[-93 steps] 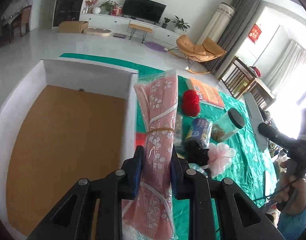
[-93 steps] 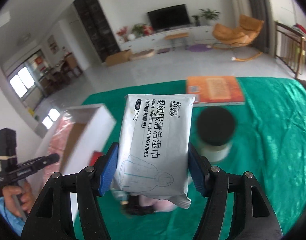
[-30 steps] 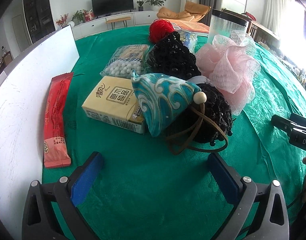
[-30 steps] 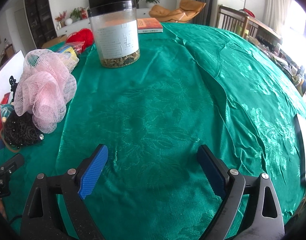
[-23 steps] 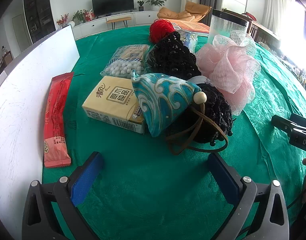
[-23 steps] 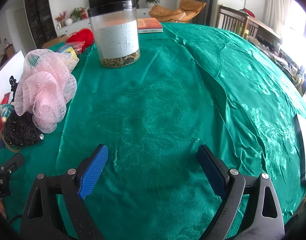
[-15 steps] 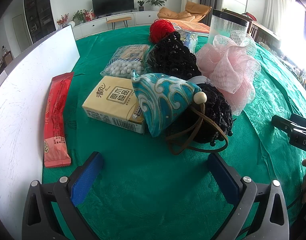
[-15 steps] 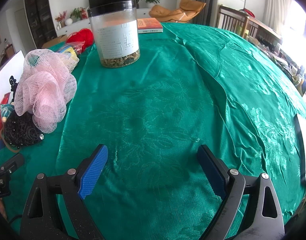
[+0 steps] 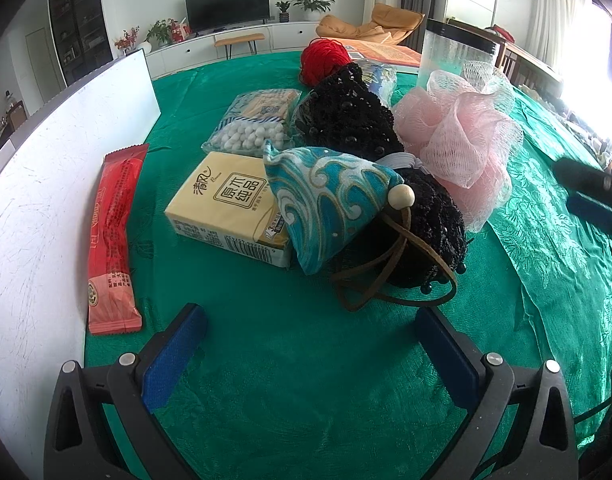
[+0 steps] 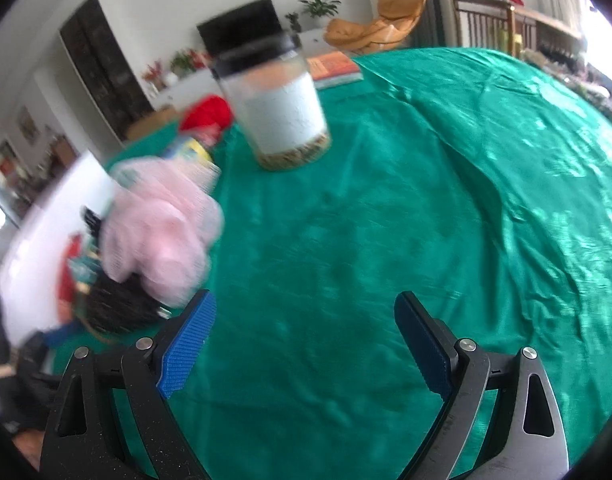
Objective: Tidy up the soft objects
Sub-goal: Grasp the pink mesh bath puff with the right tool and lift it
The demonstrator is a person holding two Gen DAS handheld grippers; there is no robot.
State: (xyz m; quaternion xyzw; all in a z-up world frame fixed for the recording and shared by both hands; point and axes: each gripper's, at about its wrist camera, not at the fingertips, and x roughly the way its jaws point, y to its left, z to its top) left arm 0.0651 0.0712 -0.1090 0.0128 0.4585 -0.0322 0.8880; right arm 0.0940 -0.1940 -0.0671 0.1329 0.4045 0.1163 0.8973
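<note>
Left gripper (image 9: 310,344) spread wide, empty, low over green tablecloth (image 9: 306,380). Just ahead: blue wave-print pouch (image 9: 326,200) leaning on tissue pack (image 9: 225,204) and black beaded bag (image 9: 430,216). Pink mesh pouf (image 9: 462,136) far right; red sachet (image 9: 113,236) left, against white box wall (image 9: 37,208).

Right gripper (image 10: 301,340) wide open, empty, view blurred. Lidded jar (image 10: 277,108) far ahead.

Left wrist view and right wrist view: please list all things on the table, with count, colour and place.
Box wall: 1, white, far left.
Sachet: 1, red, beside the wall.
Tissue pack: 1, yellow, centre.
Pouch: 1, blue wave pattern, leaning on the tissue pack.
Beaded items: black, behind the pouch.
Bath puff: 1, pink, right.
Pellet bag: 1, white.
Yarn ball: 1, red, far end.
Jar: 1, clear, black lid.
Tablecloth: green.
Left claw: open.
Right claw: open.
</note>
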